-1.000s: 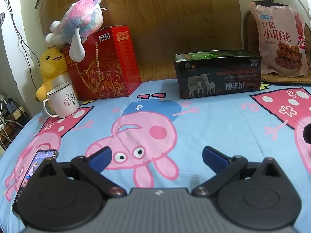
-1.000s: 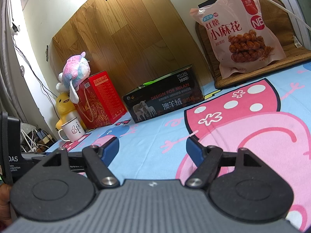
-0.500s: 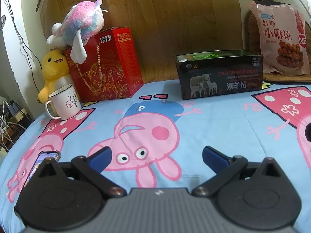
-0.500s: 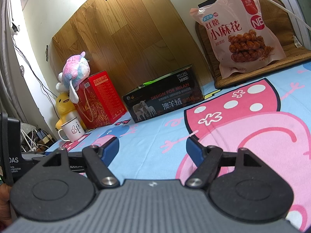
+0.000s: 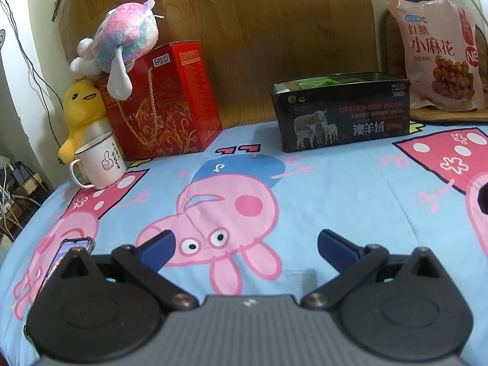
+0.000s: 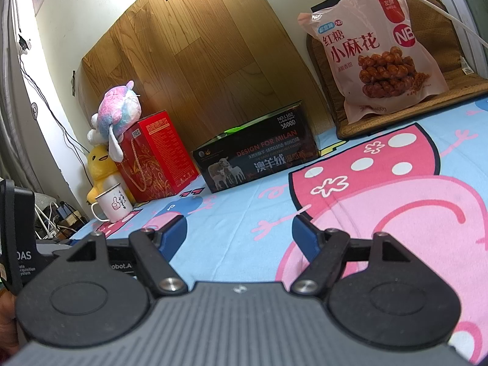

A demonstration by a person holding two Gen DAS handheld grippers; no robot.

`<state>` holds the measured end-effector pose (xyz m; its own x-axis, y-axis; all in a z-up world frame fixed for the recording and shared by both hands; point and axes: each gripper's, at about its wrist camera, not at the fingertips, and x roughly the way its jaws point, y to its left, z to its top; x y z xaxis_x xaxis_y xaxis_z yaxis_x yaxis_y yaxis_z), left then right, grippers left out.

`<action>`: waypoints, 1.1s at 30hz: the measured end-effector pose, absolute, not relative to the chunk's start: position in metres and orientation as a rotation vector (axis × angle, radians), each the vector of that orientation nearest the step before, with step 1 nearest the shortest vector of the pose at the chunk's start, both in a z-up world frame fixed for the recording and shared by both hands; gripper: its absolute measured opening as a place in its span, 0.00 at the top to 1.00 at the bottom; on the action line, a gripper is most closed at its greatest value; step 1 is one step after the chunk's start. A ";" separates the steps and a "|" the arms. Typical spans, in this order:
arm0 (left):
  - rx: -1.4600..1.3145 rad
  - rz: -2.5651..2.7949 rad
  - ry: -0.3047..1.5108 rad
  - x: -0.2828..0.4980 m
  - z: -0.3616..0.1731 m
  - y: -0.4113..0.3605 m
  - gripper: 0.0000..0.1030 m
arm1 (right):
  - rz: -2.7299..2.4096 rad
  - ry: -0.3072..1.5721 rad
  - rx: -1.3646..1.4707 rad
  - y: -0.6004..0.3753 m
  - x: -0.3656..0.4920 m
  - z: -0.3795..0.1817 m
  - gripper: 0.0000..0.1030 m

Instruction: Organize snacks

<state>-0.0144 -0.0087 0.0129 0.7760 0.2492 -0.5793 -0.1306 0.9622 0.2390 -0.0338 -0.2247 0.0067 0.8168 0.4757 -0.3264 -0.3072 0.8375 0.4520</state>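
Blue cloth (image 5: 335,189) with pink cartoon pigs covers the whole bottom half of both views. The left gripper (image 5: 245,245) sits at the bottom middle of its picture, its two blue fingers (image 5: 158,244) spread wide with nothing between them. The right gripper (image 6: 239,233) is the same, wide apart and holding nothing.

In the left view, things have slid a little since a second ago. The black tin box (image 5: 344,113) with sheep on it now sits lower and more to the right, in the upper right. The red gift box (image 5: 164,100), the pink plush toy (image 5: 122,39) on top of it, the yellow duck (image 5: 80,113) and the white mug (image 5: 100,164) in the upper left have also slid a bit down and right. The phone (image 5: 71,251) at the lower left is now mostly hidden behind the gripper.

The pink snack bag (image 5: 442,55) stands in the upper right corner, just behind the tin box, leaning against the wall. Something green (image 5: 317,83) peeks out of the tin.

In the right view nothing has moved. The snack bag (image 6: 378,52) is still at the upper right and the tin box (image 6: 259,158) in the middle.
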 end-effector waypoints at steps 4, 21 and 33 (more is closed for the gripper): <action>0.197 0.211 0.648 -0.014 0.013 -0.009 0.00 | 0.429 0.446 0.395 -0.225 -0.034 0.007 0.24; 0.212 0.207 0.648 -0.013 0.014 -0.012 0.00 | 0.427 0.447 0.395 -0.224 -0.034 0.007 0.24; 0.216 0.206 0.648 -0.013 0.014 -0.012 0.00 | 0.425 0.446 0.396 -0.224 -0.034 0.007 0.24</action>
<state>-0.0131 -0.0124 0.0136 0.7785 0.2563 -0.5729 -0.1224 0.9573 0.2619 -0.0342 -0.2240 0.0068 0.8186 0.4722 -0.3270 -0.3033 0.8388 0.4521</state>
